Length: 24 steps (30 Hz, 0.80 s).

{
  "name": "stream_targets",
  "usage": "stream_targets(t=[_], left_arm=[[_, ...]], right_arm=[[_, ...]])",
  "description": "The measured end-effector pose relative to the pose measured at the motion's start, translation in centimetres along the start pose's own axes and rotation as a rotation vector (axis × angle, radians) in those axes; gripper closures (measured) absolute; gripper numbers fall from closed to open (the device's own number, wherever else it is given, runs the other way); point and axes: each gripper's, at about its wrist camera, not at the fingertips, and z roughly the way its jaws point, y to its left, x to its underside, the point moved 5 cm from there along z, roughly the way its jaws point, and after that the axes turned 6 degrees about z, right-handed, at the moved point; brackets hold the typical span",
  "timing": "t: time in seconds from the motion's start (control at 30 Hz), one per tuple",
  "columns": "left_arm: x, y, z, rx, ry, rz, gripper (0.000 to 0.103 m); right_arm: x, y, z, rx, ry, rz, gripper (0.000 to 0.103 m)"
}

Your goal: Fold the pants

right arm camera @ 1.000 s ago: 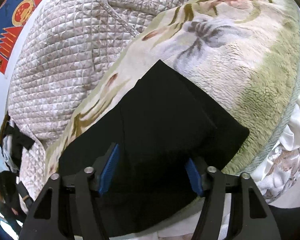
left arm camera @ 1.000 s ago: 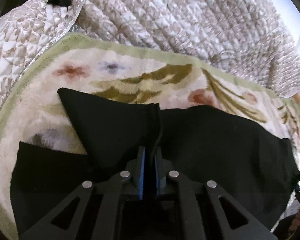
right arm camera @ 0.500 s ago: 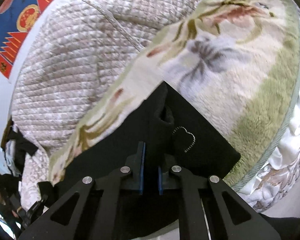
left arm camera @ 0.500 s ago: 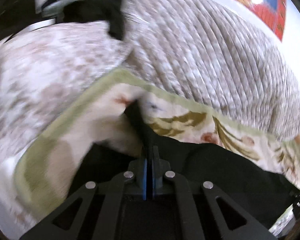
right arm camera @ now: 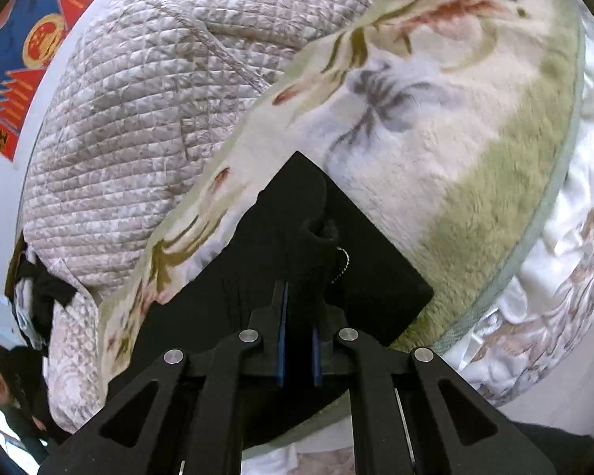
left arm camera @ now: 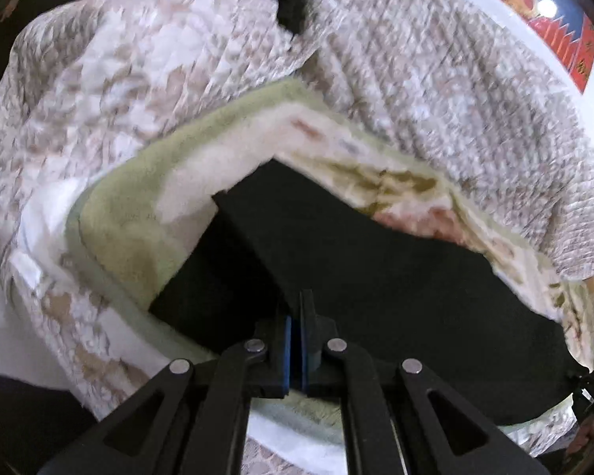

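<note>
Left wrist view: the black pants (left arm camera: 376,261) are spread on a flowered fleece blanket (left arm camera: 138,206), and a fold of them is clamped between the closed left gripper (left arm camera: 296,316). Right wrist view: the right gripper (right arm camera: 297,312) is pinched on a raised bunch of pants (right arm camera: 297,237) cloth near the blanket's (right arm camera: 475,182) edge, beside a quilt (right arm camera: 138,99).

left gripper (left arm camera: 296,318) — jaws closed, right gripper (right arm camera: 297,308) likewise

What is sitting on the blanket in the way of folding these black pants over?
Nothing visible. Both the left claw and right claw are shut on the black pants, and the floral blanket around them shows bare.
</note>
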Motion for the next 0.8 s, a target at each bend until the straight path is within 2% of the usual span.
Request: stream_targets(t=[0.13, 0.3, 0.4, 0.47, 0.6, 0.73, 0.8], left_arm=[[0.4, 0.6, -0.1, 0.000, 0.010, -0.011, 0.098], [0.5, 0.8, -0.9, 0.005, -0.003, -0.013, 0.098], [0.9, 1.1, -0.2, -0.001, 0.020, -0.021, 0.098], [0.7, 1.0, -0.6, -0.003, 0.013, -0.015, 0.098], [0.6, 1.3, -1.2, -0.018, 0.015, -0.020, 0.097], [0.4, 2.4, -2.4, -0.080, 0.017, -0.050, 0.096], [-0.1, 3.2, -3.6, -0.132, -0.023, -0.048, 0.096]], right_arm=[[0.5, -1.4, 1.4, 0.052, 0.033, 0.021, 0.094], [0.4, -0.9, -0.2, 0.013, -0.010, 0.019, 0.094], [0.3, -0.7, 0.1, 0.043, -0.008, -0.023, 0.094], [0.4, -1.5, 1.1, 0.059, 0.025, 0.009, 0.094], [0.7, -1.2, 0.4, 0.071, 0.002, -0.006, 0.094], [1.0, -1.1, -0.6, 0.123, -0.021, -0.007, 0.087], [1.0, -0.8, -1.6, 0.152, -0.050, -0.020, 0.084]])
